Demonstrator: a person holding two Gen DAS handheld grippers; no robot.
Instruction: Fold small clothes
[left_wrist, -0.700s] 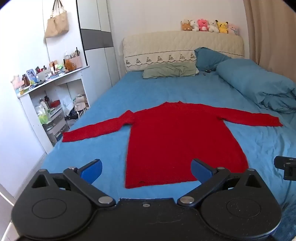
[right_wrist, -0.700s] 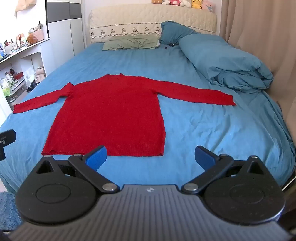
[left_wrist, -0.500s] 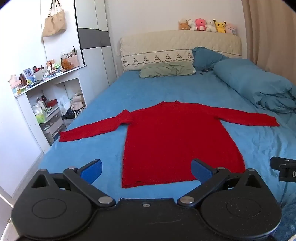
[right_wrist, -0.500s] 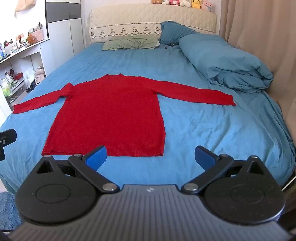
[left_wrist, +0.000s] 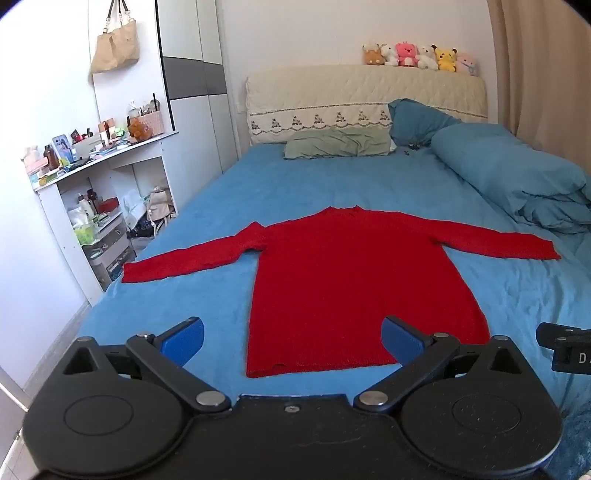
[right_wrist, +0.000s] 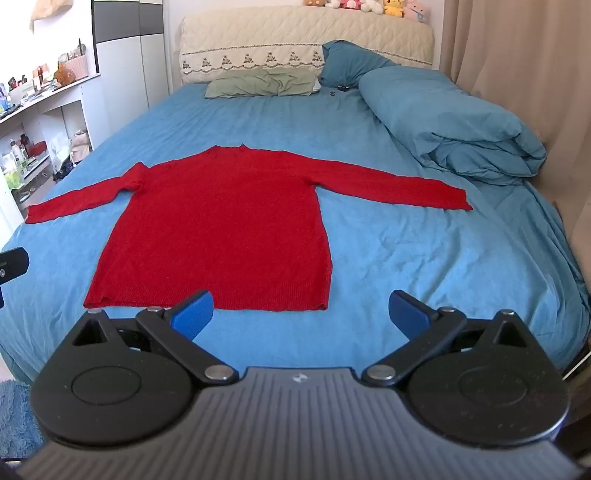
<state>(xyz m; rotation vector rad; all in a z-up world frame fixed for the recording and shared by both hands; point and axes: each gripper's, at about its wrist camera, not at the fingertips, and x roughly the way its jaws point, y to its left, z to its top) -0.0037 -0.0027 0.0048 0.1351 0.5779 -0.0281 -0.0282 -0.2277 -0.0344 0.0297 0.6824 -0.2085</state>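
Observation:
A red long-sleeved sweater (left_wrist: 351, 280) lies flat on the blue bed sheet (left_wrist: 258, 192), both sleeves spread out sideways, hem toward me. It also shows in the right wrist view (right_wrist: 221, 229). My left gripper (left_wrist: 293, 338) is open and empty, hovering just short of the hem near its left corner. My right gripper (right_wrist: 301, 312) is open and empty, just short of the hem near its right corner. Neither touches the sweater.
A rolled blue duvet (right_wrist: 454, 122) lies along the bed's right side, with pillows (right_wrist: 262, 83) at the headboard. White shelves (left_wrist: 99, 206) with clutter stand left of the bed. A curtain (right_wrist: 517, 74) hangs on the right. Each gripper shows at the edge of the other's view.
The left gripper's view has shifted slightly, with the sweater now a little lower and more to the left. The right gripper has barely moved. The sweater has not moved.

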